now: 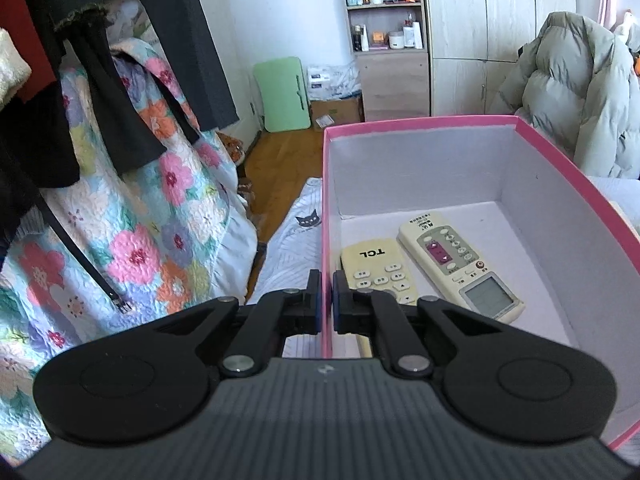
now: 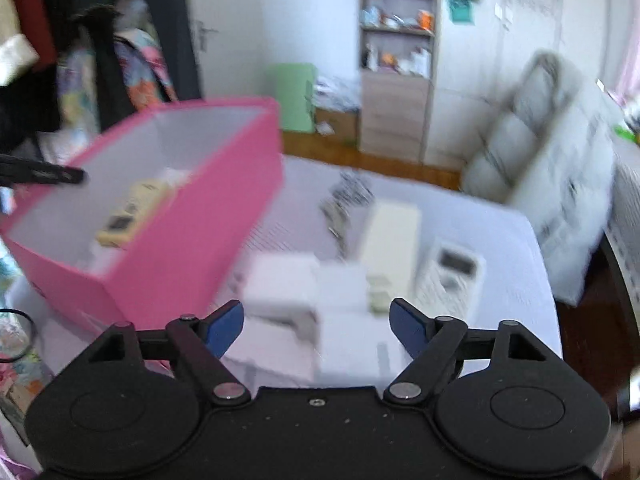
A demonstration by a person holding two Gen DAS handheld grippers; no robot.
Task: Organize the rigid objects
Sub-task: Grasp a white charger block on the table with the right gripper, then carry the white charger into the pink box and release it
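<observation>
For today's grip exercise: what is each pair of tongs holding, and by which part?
Left tongs clamp the pink box by its side wall's rim. Right tongs hold nothing.

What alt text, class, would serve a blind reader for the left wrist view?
The left gripper pinches the near wall of an open pink box. Inside lie two cream remotes side by side: a TCL remote and a longer remote with a screen.
</observation>
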